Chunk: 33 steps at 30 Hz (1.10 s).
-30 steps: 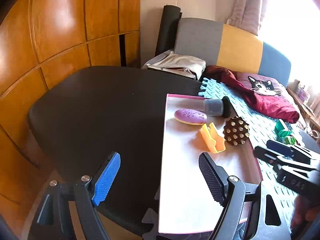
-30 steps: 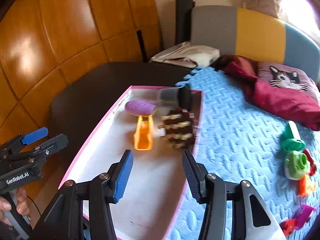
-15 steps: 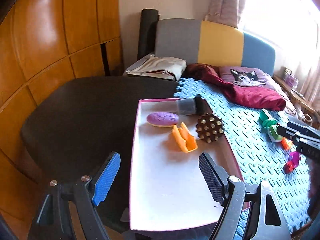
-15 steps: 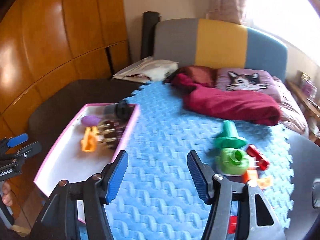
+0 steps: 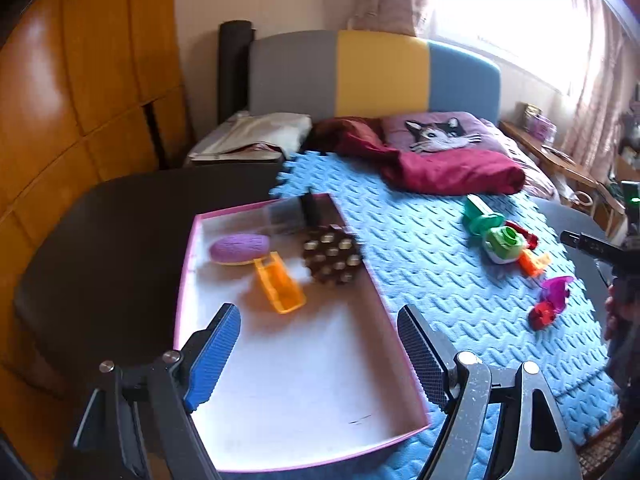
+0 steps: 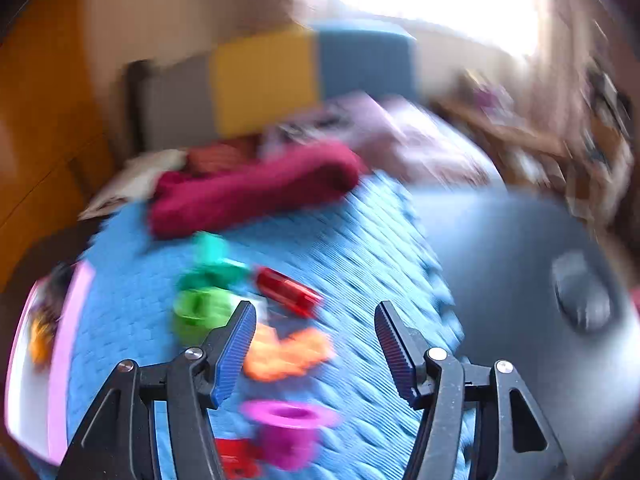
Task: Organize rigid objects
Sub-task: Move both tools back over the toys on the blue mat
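- On the blue foam mat, right side: loose hard plastic bits — dark green piece, lime green round piece, red tube, orange piece, magenta cup shape. All close together; right wrist view blurred.
- Left on the mat: pink-rimmed white tray, shallow, flat. At its far end: purple oval, orange clip, brown studded ball, grey cylinder with black cap. Near half bare.
- Mat has a wavy embossed texture and a jigsaw edge at the far side; it lies on a dark round table.
- Left gripper over the tray's near end, jaws wide apart, nothing between them.
- Right gripper above the loose pieces, jaws apart, holding nothing.
- Far: maroon cloth, cat cushion, grey-yellow-blue headboard.
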Tool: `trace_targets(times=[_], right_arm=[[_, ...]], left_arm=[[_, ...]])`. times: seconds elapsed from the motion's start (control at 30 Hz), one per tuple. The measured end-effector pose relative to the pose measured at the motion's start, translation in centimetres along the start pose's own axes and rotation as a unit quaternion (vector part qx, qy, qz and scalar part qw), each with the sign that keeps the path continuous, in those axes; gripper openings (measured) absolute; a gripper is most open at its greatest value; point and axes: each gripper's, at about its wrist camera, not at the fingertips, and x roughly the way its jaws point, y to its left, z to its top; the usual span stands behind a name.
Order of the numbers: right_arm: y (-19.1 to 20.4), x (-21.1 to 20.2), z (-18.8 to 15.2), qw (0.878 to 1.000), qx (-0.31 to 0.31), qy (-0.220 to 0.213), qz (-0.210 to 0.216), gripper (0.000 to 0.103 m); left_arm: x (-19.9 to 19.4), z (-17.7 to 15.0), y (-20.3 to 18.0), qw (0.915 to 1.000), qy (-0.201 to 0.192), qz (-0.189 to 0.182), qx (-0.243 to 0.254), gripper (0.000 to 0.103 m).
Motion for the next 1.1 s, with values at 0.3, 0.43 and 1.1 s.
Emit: trace_targets(times=[0.3,0.43,1.1], right_arm=[[-3.8,1.2,0.2,0.994,0.101,0.039,0.007,0.063],[-3.6,1.4,-0.1,0.994,0.102,0.047,0.010,0.063],[-4.5,1.2,0.4,0.987,0.145,0.050,0.050,0.063]], left_arm=[[3.0,1.2,-5.1,0.9978,0.032,-0.050,0.030,0.082],[4.6,2.2,-7.9,0.9948,0.036,-0.071,0.064,0.082],[11.8,6.3,-22.5,0.9363,0.014,-0.170,0.307,0.091]])
